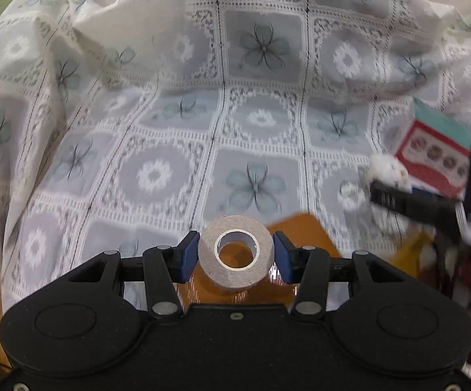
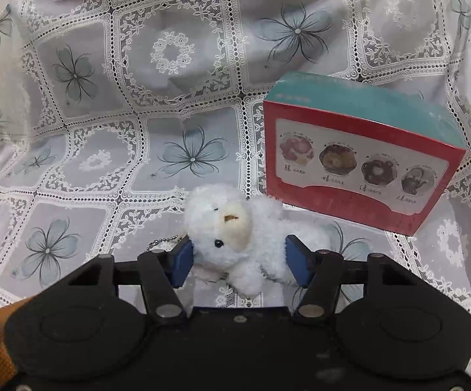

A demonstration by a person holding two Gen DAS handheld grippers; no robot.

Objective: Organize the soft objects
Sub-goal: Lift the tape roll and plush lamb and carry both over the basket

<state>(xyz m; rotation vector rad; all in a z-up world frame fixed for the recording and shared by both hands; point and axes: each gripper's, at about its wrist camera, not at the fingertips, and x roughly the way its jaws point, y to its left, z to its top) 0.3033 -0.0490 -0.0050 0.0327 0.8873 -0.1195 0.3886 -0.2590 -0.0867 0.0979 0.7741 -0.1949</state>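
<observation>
Beige tape roll pinched by left hand-held gripper, lower centre; fluffy white plush bear squeezed between right hand-held gripper pads, red-and-teal printed box upper right on lace floral cloth.

- The lace tablecloth was matt woven cloth with openwork borders.
- The plush toy looked fluffy and white.
- The box wore glossy wrap.
- The tape roll was matt and papery.
- Both claws' bodies were matt black plastic.
</observation>
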